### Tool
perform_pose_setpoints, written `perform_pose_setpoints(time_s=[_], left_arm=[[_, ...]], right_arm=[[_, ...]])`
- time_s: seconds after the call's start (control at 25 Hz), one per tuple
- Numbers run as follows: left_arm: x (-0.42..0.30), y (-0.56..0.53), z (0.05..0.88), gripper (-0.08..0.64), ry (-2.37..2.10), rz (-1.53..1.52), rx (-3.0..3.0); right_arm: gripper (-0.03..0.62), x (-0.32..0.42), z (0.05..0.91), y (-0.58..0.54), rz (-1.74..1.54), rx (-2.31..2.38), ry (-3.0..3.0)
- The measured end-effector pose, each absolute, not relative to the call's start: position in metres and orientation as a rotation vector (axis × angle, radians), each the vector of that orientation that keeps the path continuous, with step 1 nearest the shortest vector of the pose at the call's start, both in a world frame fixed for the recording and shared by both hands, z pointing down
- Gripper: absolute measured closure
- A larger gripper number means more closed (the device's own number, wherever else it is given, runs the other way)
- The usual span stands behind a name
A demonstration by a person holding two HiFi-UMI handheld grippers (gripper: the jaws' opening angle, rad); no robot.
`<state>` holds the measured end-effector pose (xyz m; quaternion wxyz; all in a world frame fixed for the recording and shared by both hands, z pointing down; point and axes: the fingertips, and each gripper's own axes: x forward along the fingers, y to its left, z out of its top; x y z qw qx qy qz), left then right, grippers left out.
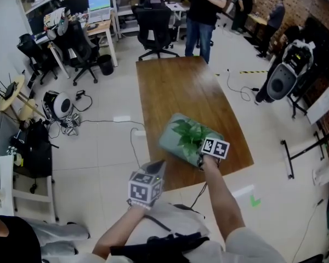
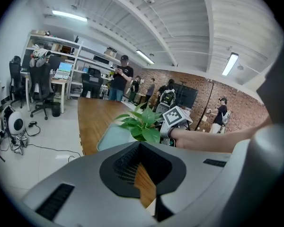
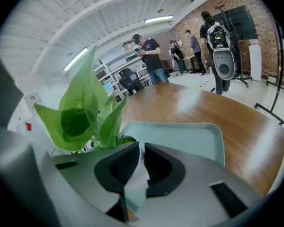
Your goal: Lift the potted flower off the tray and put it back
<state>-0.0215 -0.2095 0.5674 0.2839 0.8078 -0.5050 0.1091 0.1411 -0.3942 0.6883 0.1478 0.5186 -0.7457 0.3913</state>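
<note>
The potted flower (image 1: pixel 189 135) with broad green leaves stands over the pale green tray (image 1: pixel 168 139) near the front edge of the wooden table (image 1: pixel 175 86). In the right gripper view, my right gripper (image 3: pixel 141 167) is shut on a pale strip of the pot's rim (image 3: pixel 135 186), the leaves (image 3: pixel 80 117) rising at its left over the tray (image 3: pixel 189 136). Whether the pot rests on the tray or hangs above it is hidden. My left gripper (image 2: pixel 141 148) hovers off the table's near edge, shut with nothing in it, facing the plant (image 2: pixel 142 124).
Office chairs (image 1: pixel 153 26) and desks stand beyond the table's far end, where people (image 1: pixel 205 10) are standing. A wheeled machine (image 1: pixel 285 75) and stands are on the right. Cables and gear lie on the floor (image 1: pixel 60 106) to the left.
</note>
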Motion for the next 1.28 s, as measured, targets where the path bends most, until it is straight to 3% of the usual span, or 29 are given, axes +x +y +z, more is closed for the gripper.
perform_pose_setpoints(time_s=[0.76, 0.88, 1.2, 1.28], left_arm=[[-0.024, -0.215, 0.574, 0.565, -1.353, 0.314, 2.115], [-0.023, -0.214, 0.570, 0.565, -1.340, 0.308, 2.125], [-0.037, -0.188, 0.570, 0.565, -1.299, 0.314, 2.121], [-0.039, -0.179, 0.569, 0.565, -1.285, 0.315, 2.126]], right_arm=[[0.523, 0.152, 0.684, -0.408, 1.146, 1.564, -2.162], [0.434, 0.160, 0.663, -0.411, 1.129, 1.624, -2.194], [0.436, 0.197, 0.605, -0.378, 1.087, 1.867, -2.213], [0.476, 0.197, 0.592, -0.359, 1.087, 1.875, -2.253]])
